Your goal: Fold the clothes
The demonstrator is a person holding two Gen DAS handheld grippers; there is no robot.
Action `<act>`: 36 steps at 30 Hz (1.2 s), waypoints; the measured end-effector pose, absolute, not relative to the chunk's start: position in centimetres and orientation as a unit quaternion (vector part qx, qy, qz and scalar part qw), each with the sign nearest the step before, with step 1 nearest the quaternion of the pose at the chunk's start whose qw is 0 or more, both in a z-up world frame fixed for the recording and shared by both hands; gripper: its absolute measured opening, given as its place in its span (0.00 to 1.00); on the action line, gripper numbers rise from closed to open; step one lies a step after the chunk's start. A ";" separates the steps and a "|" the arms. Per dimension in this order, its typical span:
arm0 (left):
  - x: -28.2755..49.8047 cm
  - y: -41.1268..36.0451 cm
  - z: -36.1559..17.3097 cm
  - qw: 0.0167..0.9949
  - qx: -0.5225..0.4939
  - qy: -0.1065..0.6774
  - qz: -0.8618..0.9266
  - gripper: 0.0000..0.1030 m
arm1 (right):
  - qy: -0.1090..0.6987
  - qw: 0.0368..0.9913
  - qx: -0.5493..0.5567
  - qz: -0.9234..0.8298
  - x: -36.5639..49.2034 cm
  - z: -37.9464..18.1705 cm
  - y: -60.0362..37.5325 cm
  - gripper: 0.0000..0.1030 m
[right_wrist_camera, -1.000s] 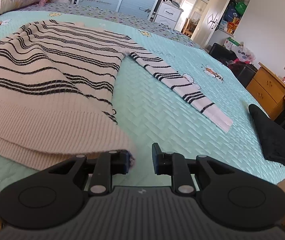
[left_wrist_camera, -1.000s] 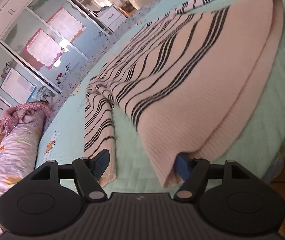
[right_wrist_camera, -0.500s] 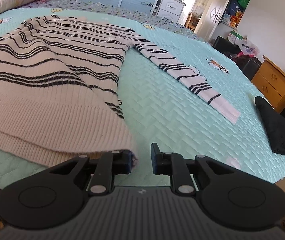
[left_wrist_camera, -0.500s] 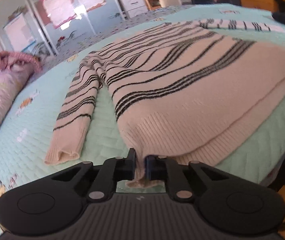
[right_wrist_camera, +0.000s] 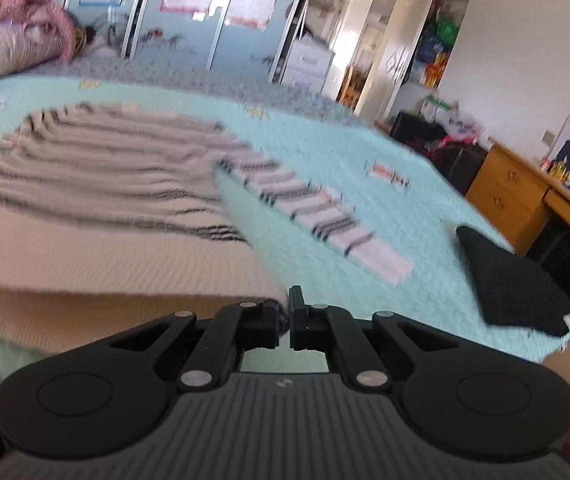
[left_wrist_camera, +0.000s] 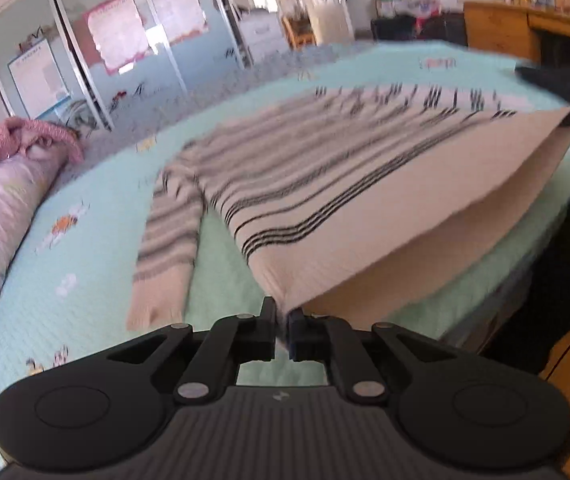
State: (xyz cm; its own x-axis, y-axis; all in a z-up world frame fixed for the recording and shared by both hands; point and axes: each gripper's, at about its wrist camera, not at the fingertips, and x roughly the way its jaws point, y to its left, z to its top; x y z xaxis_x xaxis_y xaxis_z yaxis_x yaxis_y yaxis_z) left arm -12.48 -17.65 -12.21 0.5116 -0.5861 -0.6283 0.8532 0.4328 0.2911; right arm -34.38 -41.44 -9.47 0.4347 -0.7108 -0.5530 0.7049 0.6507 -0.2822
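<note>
Sweater [left_wrist_camera: 365, 184] hem corners sat pinched between the closed jaws of left gripper [left_wrist_camera: 281, 330] and right gripper [right_wrist_camera: 283, 322], hem raised off the bed [right_wrist_camera: 365, 208], presumably to fold it forward.

Left claw [left_wrist_camera: 281, 322] clamped tight, fingers angled downward; right claw [right_wrist_camera: 283, 312] likewise pinched closed.

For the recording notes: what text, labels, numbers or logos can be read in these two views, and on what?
None can be read.
Posters on the wardrobe doors: print blurred.
Boxes by the wooden desk: lettering blurred.
Small emblem on each gripper body: a mark, not letters.
</note>
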 end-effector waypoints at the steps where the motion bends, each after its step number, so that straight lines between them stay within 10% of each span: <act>1: -12.1 -17.8 -13.3 0.813 0.300 0.241 -0.438 0.05 | 0.346 0.843 -0.004 -0.411 -34.2 -10.5 -41.4 0.04; 6: -12.0 -17.6 -15.0 0.800 0.311 0.262 -0.441 0.09 | 0.397 0.834 0.007 -0.382 -32.7 -13.4 -41.1 0.06; 11: -11.5 -16.0 -13.1 0.810 0.305 0.248 -0.435 0.32 | 0.399 0.838 -0.009 -0.373 -33.5 -12.7 -41.0 0.54; 36: -8.7 -17.0 -10.8 0.852 0.289 0.233 -0.369 0.56 | -0.002 0.646 0.649 -0.402 -45.3 -18.6 -61.1 0.57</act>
